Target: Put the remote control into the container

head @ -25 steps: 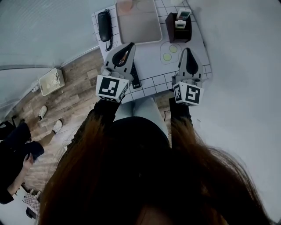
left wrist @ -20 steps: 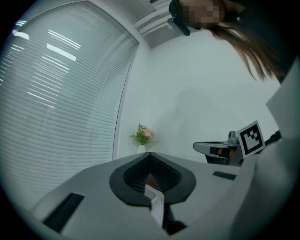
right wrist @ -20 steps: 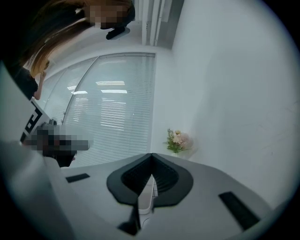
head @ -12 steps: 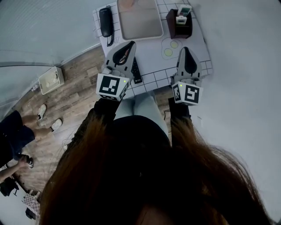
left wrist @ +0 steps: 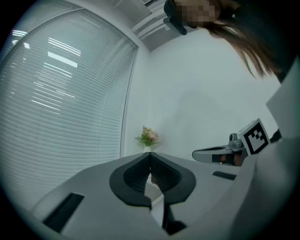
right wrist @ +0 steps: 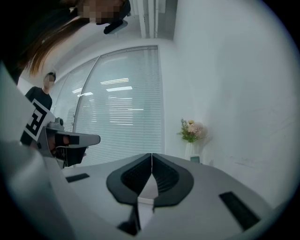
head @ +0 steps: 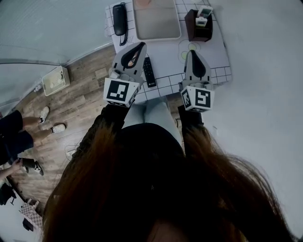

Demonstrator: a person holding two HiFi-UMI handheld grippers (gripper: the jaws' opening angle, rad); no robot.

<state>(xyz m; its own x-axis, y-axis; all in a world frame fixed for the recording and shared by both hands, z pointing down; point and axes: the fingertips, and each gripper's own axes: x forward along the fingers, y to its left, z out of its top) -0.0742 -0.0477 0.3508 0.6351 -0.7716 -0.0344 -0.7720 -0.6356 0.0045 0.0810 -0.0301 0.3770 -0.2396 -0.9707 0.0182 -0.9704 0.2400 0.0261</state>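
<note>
Right gripper [head: 191, 51] has edged toward left gripper [head: 140, 44]; both have jaws pressed together, nothing held. Black remote control [head: 149, 72] lies on table [head: 220, 59] between them, apart from brown container [head: 199, 29].

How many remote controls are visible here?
3. Black remote on the table; farther pale remote and nearer pale remote standing in the dark container, where more may be hidden.

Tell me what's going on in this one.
A person stands at a small table with a gripper in each hand. The left gripper and right gripper are both shut and empty, held over the table. The black remote control lies untouched between them. The brown container stands at the far right corner.
</note>
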